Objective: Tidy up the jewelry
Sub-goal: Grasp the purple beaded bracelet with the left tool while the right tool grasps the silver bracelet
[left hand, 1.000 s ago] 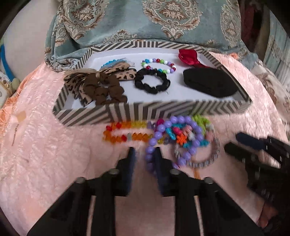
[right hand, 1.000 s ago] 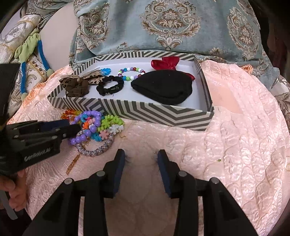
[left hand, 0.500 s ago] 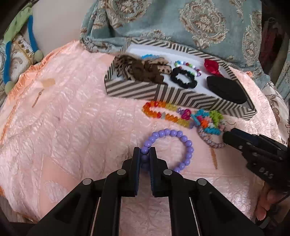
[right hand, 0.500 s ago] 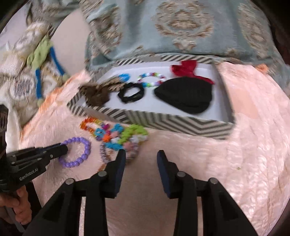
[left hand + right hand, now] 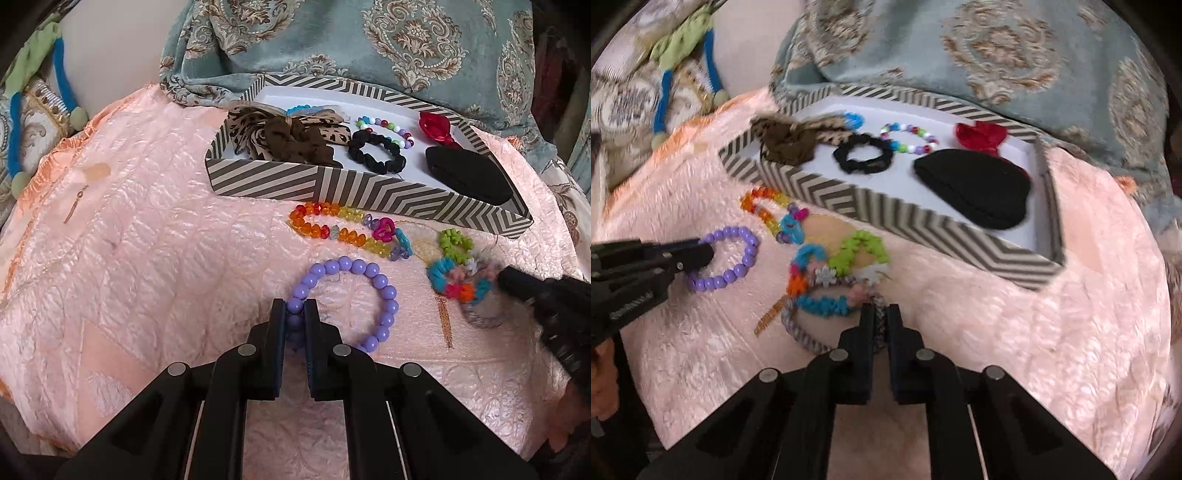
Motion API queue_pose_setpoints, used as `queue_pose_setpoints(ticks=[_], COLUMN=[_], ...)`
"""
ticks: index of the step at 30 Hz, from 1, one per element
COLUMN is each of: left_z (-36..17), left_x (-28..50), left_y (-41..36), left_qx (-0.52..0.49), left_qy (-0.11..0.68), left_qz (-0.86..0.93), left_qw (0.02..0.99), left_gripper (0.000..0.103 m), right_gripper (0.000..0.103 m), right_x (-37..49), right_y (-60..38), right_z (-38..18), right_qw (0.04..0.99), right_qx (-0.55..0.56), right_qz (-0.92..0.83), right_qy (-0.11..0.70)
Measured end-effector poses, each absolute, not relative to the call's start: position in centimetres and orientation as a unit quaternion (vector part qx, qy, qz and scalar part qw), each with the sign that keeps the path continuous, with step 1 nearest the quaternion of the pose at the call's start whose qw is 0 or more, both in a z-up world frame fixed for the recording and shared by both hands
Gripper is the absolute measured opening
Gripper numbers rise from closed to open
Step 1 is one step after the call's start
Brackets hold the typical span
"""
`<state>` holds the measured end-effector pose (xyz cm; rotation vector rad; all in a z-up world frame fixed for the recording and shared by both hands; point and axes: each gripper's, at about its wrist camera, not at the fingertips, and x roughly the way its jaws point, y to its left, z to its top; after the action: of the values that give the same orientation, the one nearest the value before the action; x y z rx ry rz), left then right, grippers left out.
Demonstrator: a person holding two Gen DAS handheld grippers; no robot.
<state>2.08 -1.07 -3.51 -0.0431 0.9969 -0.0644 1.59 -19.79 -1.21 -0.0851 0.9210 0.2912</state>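
My left gripper (image 5: 294, 308) is shut on a purple bead bracelet (image 5: 380, 284), which lies on the pink cloth; it also shows in the right wrist view (image 5: 733, 254). My right gripper (image 5: 880, 314) is shut on a grey braided bracelet (image 5: 801, 332), beside a colourful flower-bead bracelet (image 5: 827, 280). A striped box (image 5: 369, 188) further back holds a leopard bow (image 5: 280, 136), a black scrunchie (image 5: 376, 153), a multicolour bead bracelet (image 5: 384, 127), a red bow (image 5: 436, 127) and a black pouch (image 5: 469, 173). An orange and yellow bead bracelet (image 5: 332, 225) lies in front of the box.
A teal patterned cushion (image 5: 369, 40) stands behind the box. A green and blue cord (image 5: 37, 92) lies at the far left. The pink cloth (image 5: 129, 258) stretches left and towards me.
My left gripper closed on the purple bracelet and pulled it left, away from the pile. My right gripper moved left to the pile and closed on the grey bracelet.
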Motion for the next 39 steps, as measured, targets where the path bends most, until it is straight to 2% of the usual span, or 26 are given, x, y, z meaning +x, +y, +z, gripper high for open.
queue_pose_setpoints(ticks=[7, 14, 25, 39], left_z=[-3.6, -3.4, -1.6, -1.7], left_x=[2.1, 2.2, 1.7, 1.8], left_y=[-1.5, -1.5, -1.6, -1.5], left_qx=[-0.008, -0.017, -0.048, -0.051], left_qy=[0.475, 0.47, 0.431, 0.432], left_qz=[-0.029, -0.04, -0.075, -0.071], left_qw=[0.88, 0.882, 0.898, 0.898], left_gripper=[0.0, 0.0, 0.0, 0.0], right_gripper=[0.006, 0.006, 0.006, 0.006], right_x=[1.3, 1.2, 1.7, 1.5], right_y=[-23.4, -23.6, -23.0, -22.9], right_z=[1.1, 2.0, 0.3, 0.4], right_qw=[0.909, 0.918, 0.907, 0.909], right_qx=[0.044, 0.054, 0.039, 0.032], right_qz=[0.135, 0.136, 0.119, 0.112], right_qy=[0.391, 0.368, 0.401, 0.401])
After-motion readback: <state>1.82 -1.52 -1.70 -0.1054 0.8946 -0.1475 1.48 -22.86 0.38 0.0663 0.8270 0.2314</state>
